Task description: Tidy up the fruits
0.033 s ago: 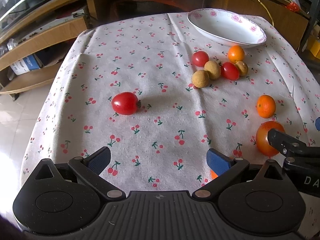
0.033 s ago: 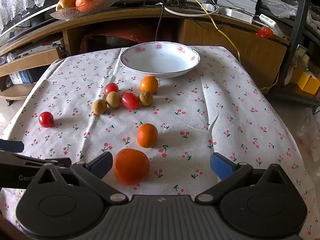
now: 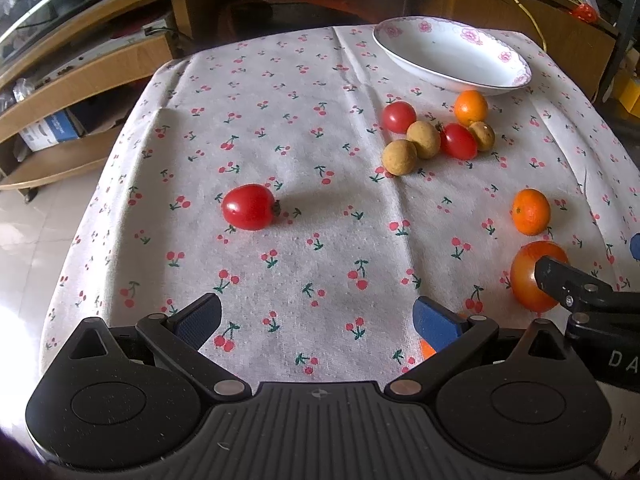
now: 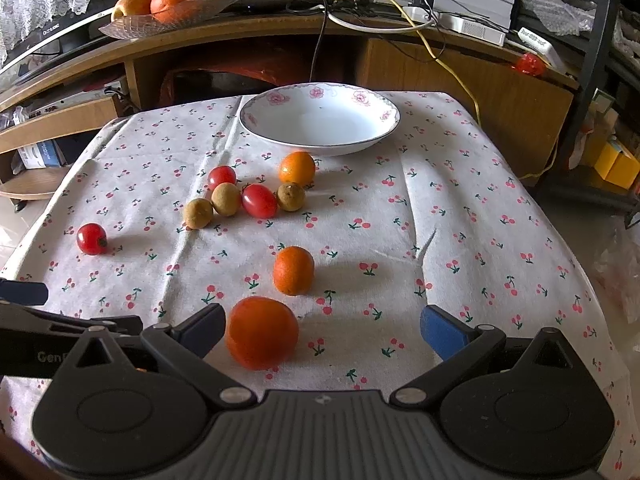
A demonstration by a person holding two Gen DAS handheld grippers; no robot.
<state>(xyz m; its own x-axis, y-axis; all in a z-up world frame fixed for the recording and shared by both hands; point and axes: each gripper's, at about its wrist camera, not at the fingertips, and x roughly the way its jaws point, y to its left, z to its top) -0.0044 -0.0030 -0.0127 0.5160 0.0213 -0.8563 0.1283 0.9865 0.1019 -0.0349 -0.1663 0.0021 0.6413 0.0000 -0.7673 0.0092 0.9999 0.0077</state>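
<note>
An empty white floral bowl point(image 3: 452, 56) point(image 4: 320, 120) stands at the far side of the cherry-print tablecloth point(image 3: 320, 92). In front of it lies a cluster of two cherry tomatoes point(image 4: 259, 200), three longans point(image 4: 226, 199) and a small orange point(image 4: 297, 168). A lone cherry tomato point(image 3: 249, 207) point(image 4: 91, 239) sits to the left. Another small orange point(image 4: 293, 270) lies mid-table. My right gripper point(image 4: 322, 330) is open, with a large orange point(image 4: 262, 332) just inside its left finger. My left gripper point(image 3: 316, 318) is open over bare cloth.
Behind the table a wooden desk carries a dish of oranges point(image 4: 168, 0), cables point(image 4: 420, 20) and white boxes. Low shelves point(image 3: 80, 92) stand at the left beside tiled floor. The cloth drops off at the left and right table edges. Yellow boxes point(image 4: 616, 162) sit on the right.
</note>
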